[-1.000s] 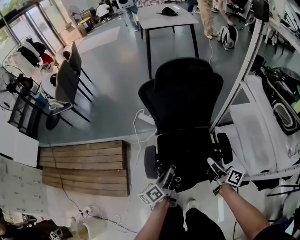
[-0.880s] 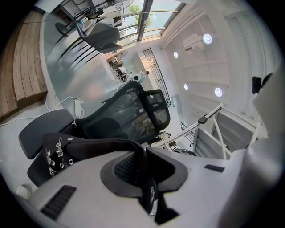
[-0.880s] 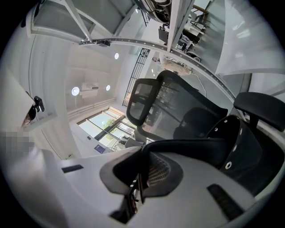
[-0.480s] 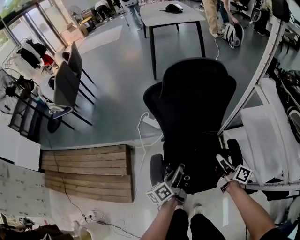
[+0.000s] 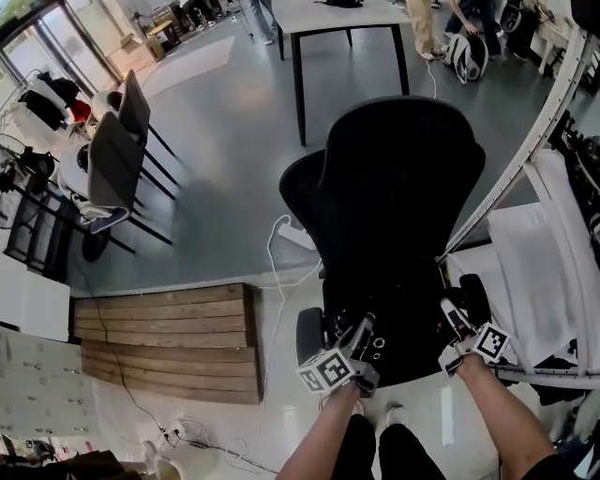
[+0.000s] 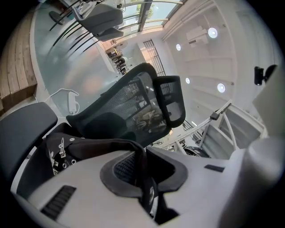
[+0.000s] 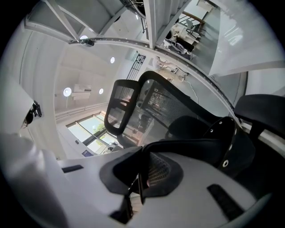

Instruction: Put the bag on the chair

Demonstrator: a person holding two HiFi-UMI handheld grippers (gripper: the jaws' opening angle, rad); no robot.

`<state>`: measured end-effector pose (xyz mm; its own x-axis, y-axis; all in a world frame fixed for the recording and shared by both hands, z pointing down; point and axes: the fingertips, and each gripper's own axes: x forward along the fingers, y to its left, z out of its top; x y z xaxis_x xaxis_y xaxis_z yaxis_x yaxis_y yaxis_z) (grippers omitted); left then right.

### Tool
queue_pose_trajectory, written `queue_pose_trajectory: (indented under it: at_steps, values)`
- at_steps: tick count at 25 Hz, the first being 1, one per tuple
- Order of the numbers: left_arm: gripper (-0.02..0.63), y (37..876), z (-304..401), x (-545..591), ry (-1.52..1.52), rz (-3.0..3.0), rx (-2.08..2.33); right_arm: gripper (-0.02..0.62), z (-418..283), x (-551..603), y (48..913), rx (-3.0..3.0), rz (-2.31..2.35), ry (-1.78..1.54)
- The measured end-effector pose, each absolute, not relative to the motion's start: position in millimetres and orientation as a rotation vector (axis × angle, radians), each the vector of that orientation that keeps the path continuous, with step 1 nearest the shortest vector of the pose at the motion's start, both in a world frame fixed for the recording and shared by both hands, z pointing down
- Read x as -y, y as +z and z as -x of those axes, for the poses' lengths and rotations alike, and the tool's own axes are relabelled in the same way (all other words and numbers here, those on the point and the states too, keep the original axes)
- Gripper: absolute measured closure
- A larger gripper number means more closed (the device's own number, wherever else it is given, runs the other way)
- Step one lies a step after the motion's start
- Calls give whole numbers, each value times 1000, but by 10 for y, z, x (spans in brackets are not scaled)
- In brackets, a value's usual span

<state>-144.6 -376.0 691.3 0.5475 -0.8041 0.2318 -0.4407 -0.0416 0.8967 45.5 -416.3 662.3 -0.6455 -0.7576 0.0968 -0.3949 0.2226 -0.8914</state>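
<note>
The chair's (image 5: 398, 187) back is black see-through mesh in a smooth, matt frame. The bag (image 5: 401, 330) is soft, creased, matt black cloth set with shiny metal eyelets (image 7: 225, 163). The left gripper (image 6: 143, 160) and right gripper (image 7: 141, 167) have smooth, matt, pale grey plastic shells and black ribbed pads (image 6: 126, 168). The floor (image 5: 225, 141) is smooth and grey with a dull sheen. The boards (image 5: 164, 342) are bare, grainy wood. The table (image 5: 319, 14) has a smooth white top.
</note>
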Motion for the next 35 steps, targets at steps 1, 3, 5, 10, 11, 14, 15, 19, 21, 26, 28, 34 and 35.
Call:
queue_pose_trajectory:
  at_steps: [1,3,5,10,11,14,15,19,21,26,28,34,35]
  values:
    - [558,6974,1454,3795,-395,-1675,1056,583,-448,4187,6668,-2146,1077,-1395]
    - [558,7093,1479,3873,-371,-1679,1053,583,-423,4228,6763,-2143,1089,-1394]
    - [558,7171,1509,3951,-352,-1681,1052,583,-394,4251,6848,-2129,1101,-1398]
    - [558,7335,1598,4089,-287,-1691,1047,583,-390,4220,7085,-2101,1138,-1429]
    - [558,7376,1627,4114,-278,-1686,1048,583,-394,4215,7130,-2104,1144,-1435]
    - [558,7486,1669,4133,-262,-1667,1049,583,-395,4204,7234,-2117,1157,-1445]
    - [558,7523,1674,4121,-260,-1660,1049,583,-387,4201,7256,-2122,1160,-1444]
    - [558,7688,1720,4103,-260,-1608,1049,583,-291,4242,7302,-2134,1165,-1435]
    - [558,7813,1740,4060,-240,-1576,1041,583,-306,4221,7426,-2118,1225,-1469]
    - [558,8061,1769,3864,-227,-1522,1025,584,-450,4067,7763,-2070,1381,-1564]
    - [558,8072,1729,3848,-232,-1531,1012,583,-416,4130,7714,-2091,1299,-1509]
    - [558,8168,1579,3680,-249,-1509,974,583,-694,4003,8039,-1974,1494,-1603]
    - [558,8195,1570,3657,-252,-1505,973,583,-717,3995,8077,-1976,1509,-1601]
